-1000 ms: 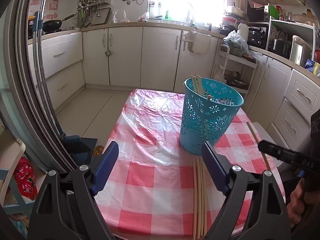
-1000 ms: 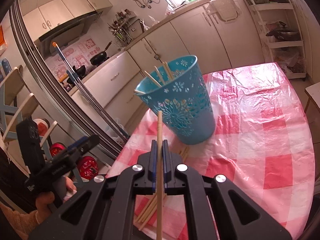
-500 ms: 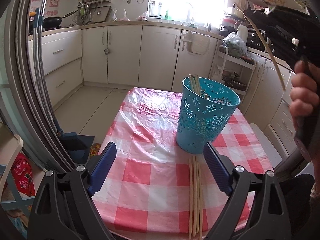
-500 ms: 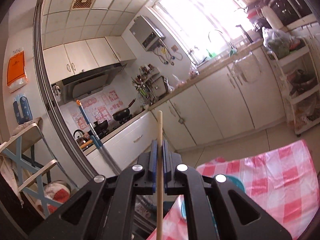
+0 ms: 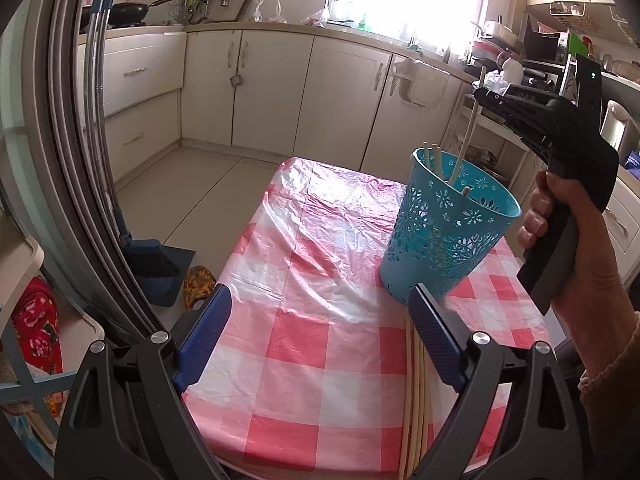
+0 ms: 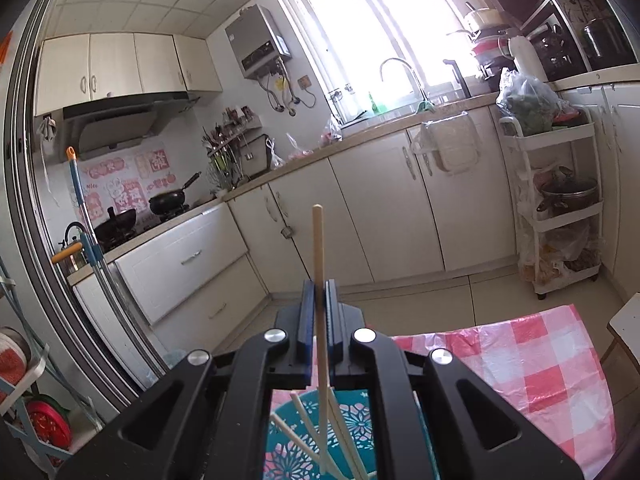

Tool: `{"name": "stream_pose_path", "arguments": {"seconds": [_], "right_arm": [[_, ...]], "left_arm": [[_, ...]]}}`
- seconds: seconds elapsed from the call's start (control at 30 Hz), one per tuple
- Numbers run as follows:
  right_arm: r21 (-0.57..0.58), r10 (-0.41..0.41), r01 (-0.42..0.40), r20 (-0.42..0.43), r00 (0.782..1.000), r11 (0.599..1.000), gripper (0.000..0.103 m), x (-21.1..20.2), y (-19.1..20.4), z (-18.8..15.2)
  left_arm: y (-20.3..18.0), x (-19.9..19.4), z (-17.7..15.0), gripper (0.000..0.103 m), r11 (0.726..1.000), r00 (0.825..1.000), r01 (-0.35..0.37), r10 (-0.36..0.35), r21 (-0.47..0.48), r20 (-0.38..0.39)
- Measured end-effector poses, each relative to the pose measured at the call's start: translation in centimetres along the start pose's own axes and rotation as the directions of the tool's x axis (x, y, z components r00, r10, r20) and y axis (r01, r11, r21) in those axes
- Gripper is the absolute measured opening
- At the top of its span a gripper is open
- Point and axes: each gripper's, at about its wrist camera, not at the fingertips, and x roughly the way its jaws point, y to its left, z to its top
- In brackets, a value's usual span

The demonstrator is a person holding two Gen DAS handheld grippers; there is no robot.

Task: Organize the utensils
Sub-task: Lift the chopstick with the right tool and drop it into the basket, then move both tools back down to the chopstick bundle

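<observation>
A blue perforated basket (image 5: 444, 236) stands on the pink checked table (image 5: 320, 280) and holds several chopsticks (image 5: 434, 160). My right gripper (image 5: 482, 98) is above it, shut on one wooden chopstick (image 5: 466, 140) whose lower end hangs inside the basket. In the right wrist view the same chopstick (image 6: 318, 264) stands upright between the pads of my right gripper (image 6: 319, 300), with the basket (image 6: 360, 424) right below. My left gripper (image 5: 320, 332) is open and empty, low over the table's near edge. Several loose chopsticks (image 5: 416, 400) lie on the cloth by its right finger.
Kitchen cabinets (image 5: 280, 92) run along the back and right walls. A white shelf cart (image 6: 556, 208) stands at the right. A broom and dustpan (image 5: 156, 264) lean by the sliding door at the left. A chair (image 5: 28, 320) is at the near left.
My right gripper has swung down from high up, and the chopstick's lower end now hangs inside the basket. My left gripper has stayed open near the table's front edge.
</observation>
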Motion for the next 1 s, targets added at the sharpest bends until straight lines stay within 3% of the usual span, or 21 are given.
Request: {"name": "stream_pose_path", "arguments": {"seconds": [0.17, 0.3, 0.4, 0.53, 0.63, 0.77, 0.87, 1.0], "right_arm": [[-0.042, 0.017, -0.020, -0.078, 0.997, 0.999, 0.006, 0.1, 0.7, -1.3], [-0.042, 0.010, -0.015, -0.117, 0.993, 0.999, 0.017, -1.0, 0.6, -1.6], [-0.048, 0.001, -0.005, -0.096, 0.995, 0.999, 0.018, -3.4, 0.8, -1.6], [-0.057, -0.022, 0.018, -0.071, 0.997, 0.998, 0.028, -7.9, 1.1, -2.8], [-0.060, -0.056, 0.050, -0.110, 0.992, 0.997, 0.029, -10.4, 1.4, -5.2], [-0.019, -0.082, 0.080, -0.224, 0.971, 0.997, 0.029, -12.2, 1.2, -9.7], [0.009, -0.094, 0.103, -0.323, 0.942, 0.995, 0.029, -12.3, 0.7, -13.1], [0.033, -0.097, 0.122, -0.413, 0.906, 0.992, 0.029, -11.5, 0.7, -15.1]], "left_arm": [[-0.4, -0.1, 0.0, 0.086, 1.000, 1.000, 0.003, -0.003, 0.008, 0.000], [-0.9, -0.8, 0.2, 0.086, 1.000, 1.000, 0.004, -0.005, 0.021, 0.013], [-1.0, -1.6, 0.4, 0.087, 1.000, 1.000, 0.004, -0.005, 0.027, 0.031], [-1.1, -2.8, 0.7, 0.088, 1.000, 0.998, 0.001, -0.003, 0.027, 0.063], [-1.0, -3.8, 0.7, 0.091, 1.000, 0.996, -0.004, 0.002, 0.018, 0.089], [-0.9, -4.6, 0.6, 0.093, 1.000, 0.995, -0.008, 0.006, 0.016, 0.101], [-0.8, -5.1, 0.4, 0.093, 1.000, 0.994, -0.012, 0.010, 0.022, 0.105], [-0.7, -5.7, 0.3, 0.093, 0.999, 0.994, -0.028, 0.025, 0.028, 0.110]]}}
